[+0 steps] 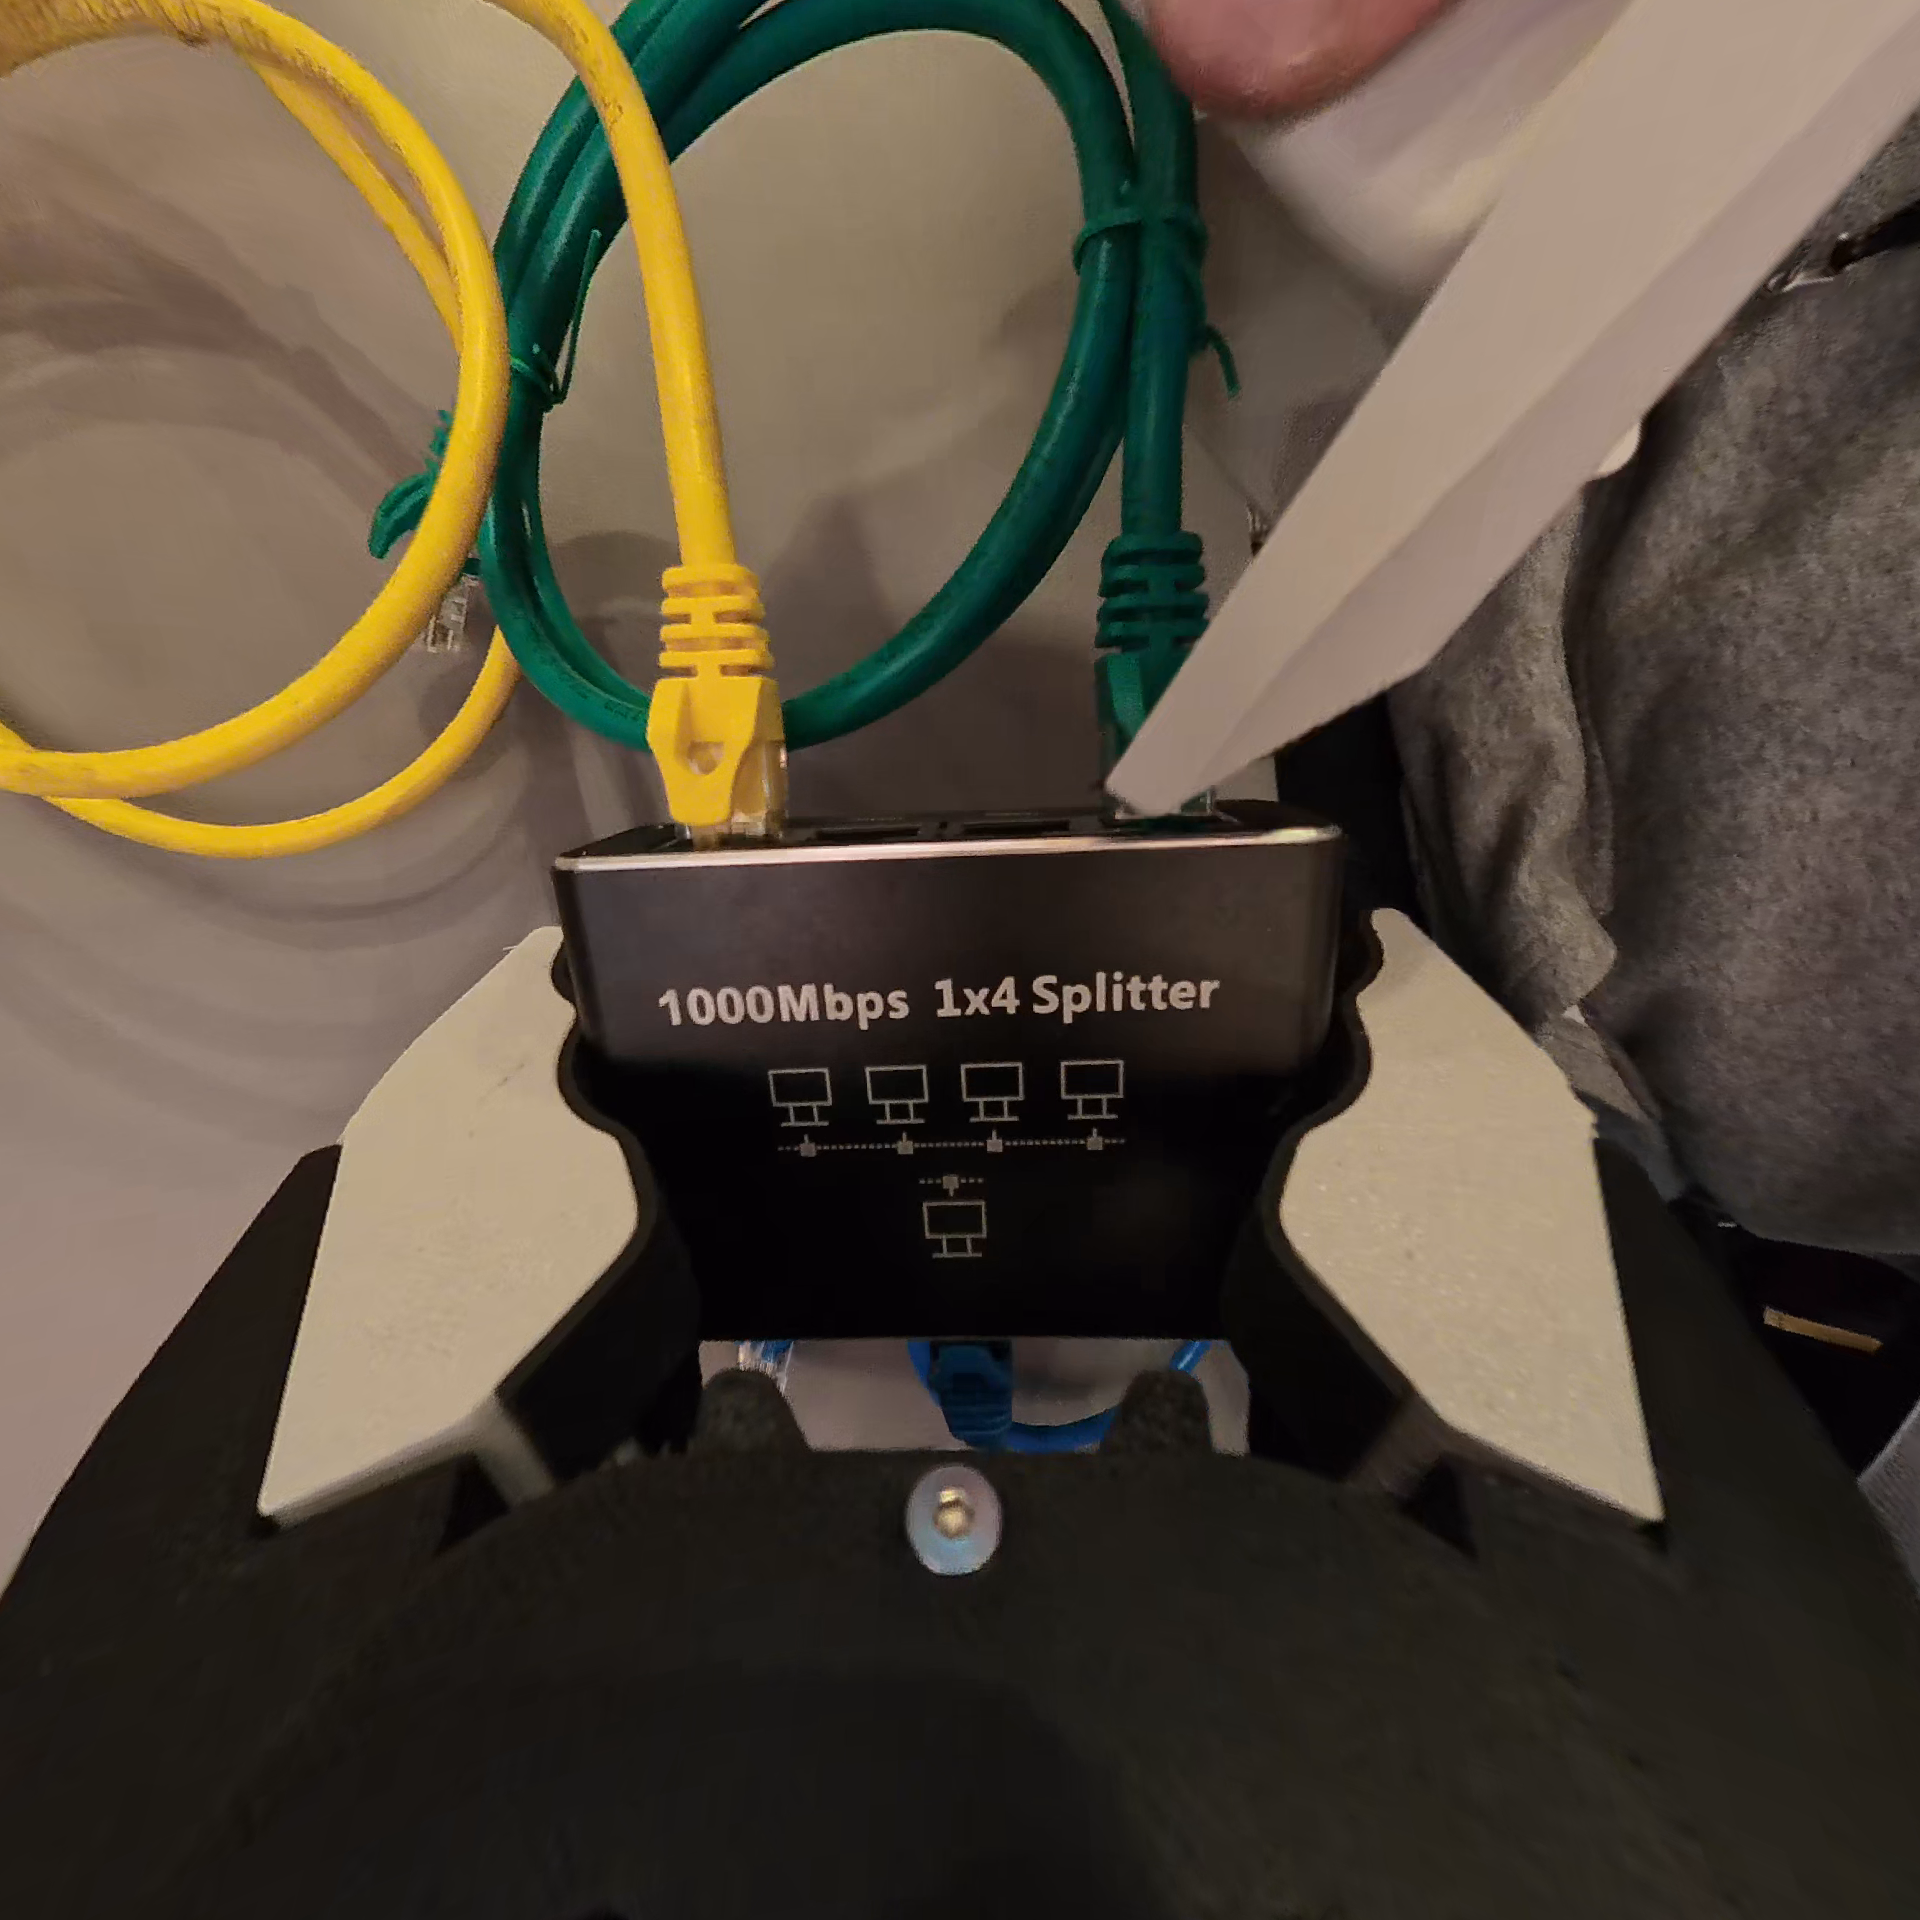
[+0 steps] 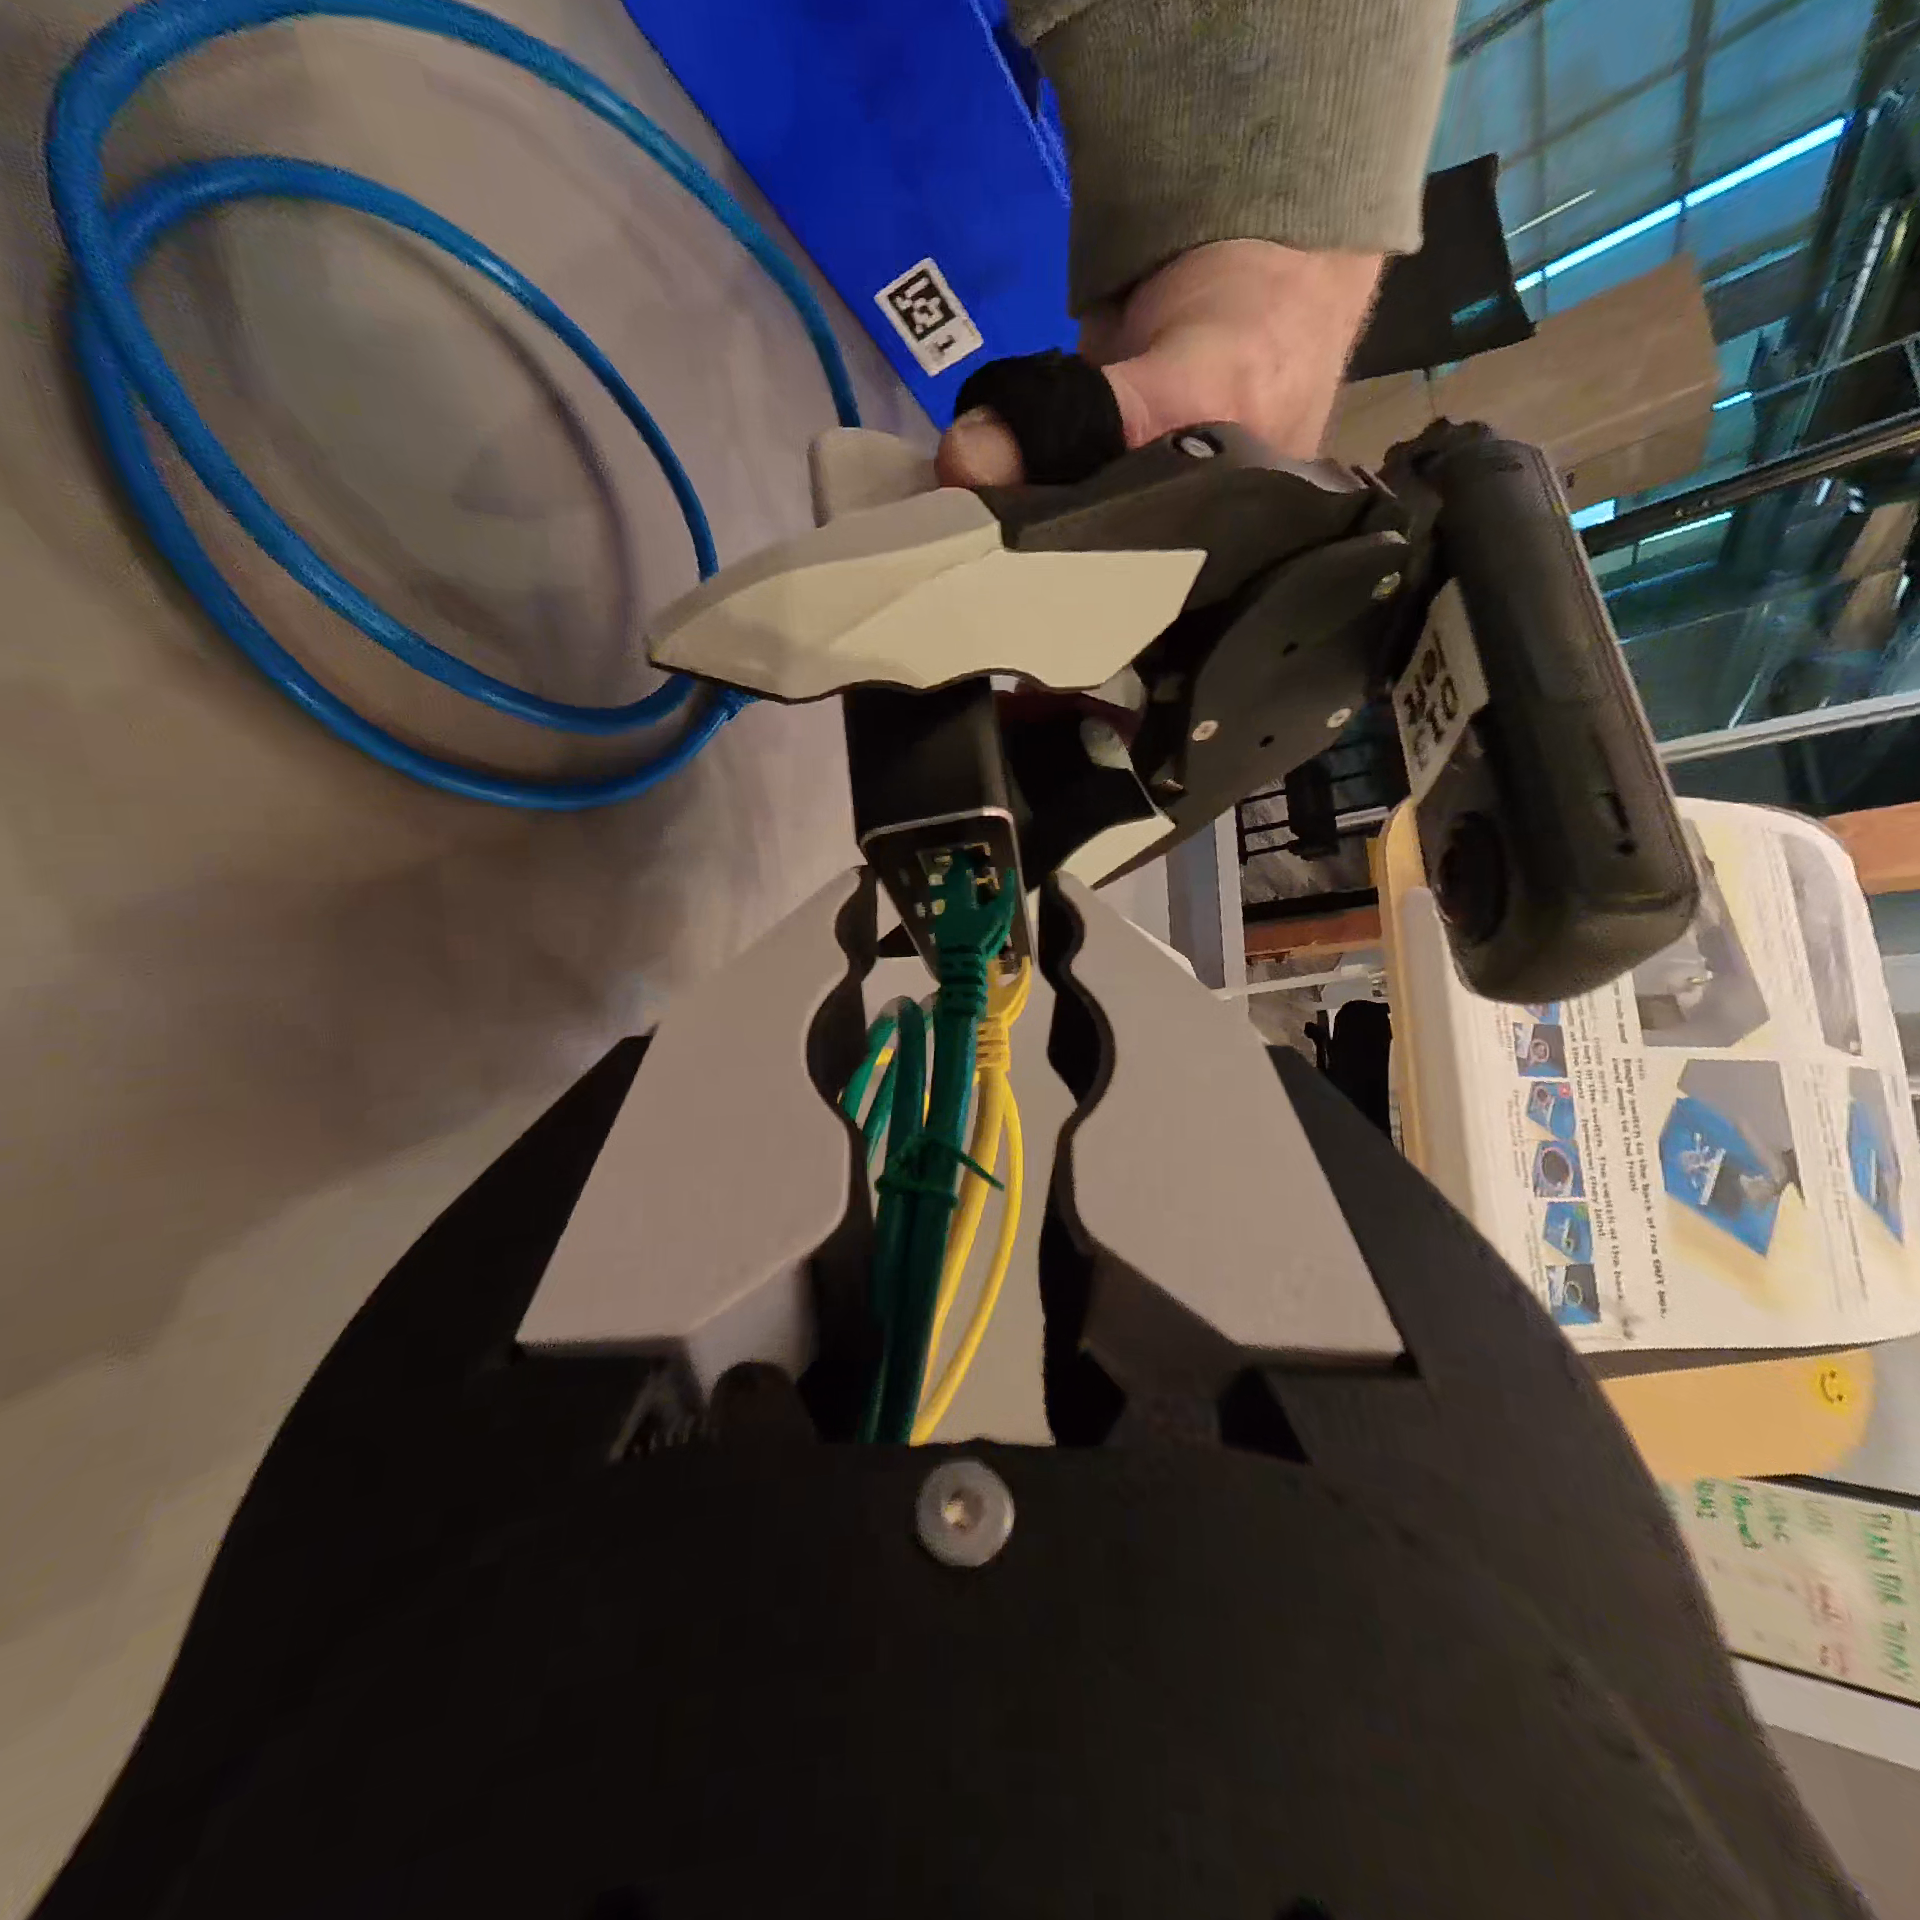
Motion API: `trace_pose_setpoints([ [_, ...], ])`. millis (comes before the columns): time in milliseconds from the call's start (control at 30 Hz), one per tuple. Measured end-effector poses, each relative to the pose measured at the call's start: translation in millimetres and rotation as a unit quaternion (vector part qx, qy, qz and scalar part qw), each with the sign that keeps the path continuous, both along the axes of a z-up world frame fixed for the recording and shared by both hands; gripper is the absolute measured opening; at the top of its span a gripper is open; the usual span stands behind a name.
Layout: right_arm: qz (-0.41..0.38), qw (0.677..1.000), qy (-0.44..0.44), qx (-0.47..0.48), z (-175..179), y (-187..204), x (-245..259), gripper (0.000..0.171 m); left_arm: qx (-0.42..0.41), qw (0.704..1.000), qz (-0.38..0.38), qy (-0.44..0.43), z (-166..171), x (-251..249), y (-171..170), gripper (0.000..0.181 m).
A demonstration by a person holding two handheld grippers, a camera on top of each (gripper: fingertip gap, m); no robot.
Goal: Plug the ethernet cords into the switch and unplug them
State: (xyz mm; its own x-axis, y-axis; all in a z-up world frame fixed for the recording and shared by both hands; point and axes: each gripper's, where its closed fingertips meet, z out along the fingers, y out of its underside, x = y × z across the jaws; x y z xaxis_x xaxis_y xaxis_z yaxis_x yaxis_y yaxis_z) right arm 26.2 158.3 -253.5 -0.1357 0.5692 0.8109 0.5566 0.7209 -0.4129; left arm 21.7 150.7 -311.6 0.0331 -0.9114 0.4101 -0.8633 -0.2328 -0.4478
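Observation:
My left gripper (image 1: 961,930) is shut on the black switch (image 1: 935,1195), one finger on each side of it. A yellow cord's plug (image 1: 717,727) sits in the leftmost port. A green cord's plug (image 1: 1148,603) stands at the rightmost port, partly hidden by a white finger (image 1: 1455,468) of my right gripper. A blue cord (image 1: 971,1392) is plugged into the switch's near side. In the right wrist view my right gripper (image 2: 956,904) is open, its jaws on either side of the green plug (image 2: 966,935) at the switch's (image 2: 925,758) port face, beside the yellow plug (image 2: 1003,1039).
The blue cord lies in loops (image 2: 364,582) on the grey table (image 1: 208,520), and the yellow and green cords coil there too. A blue box (image 2: 883,135) stands at the back. A person's hand (image 2: 1226,332) holds the left gripper. A printed sheet (image 2: 1683,1091) lies to the right. Some 5 centimeters of space lies between my two pairs of fingers.

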Motion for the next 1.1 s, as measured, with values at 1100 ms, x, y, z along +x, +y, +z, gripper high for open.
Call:
trace_pose_setpoints([
  [1100,0.06,0.978,-0.163,0.112,11,4,7,0.01,-0.034,0.999,-0.023,0.008,10,5,-2,0.129],
])
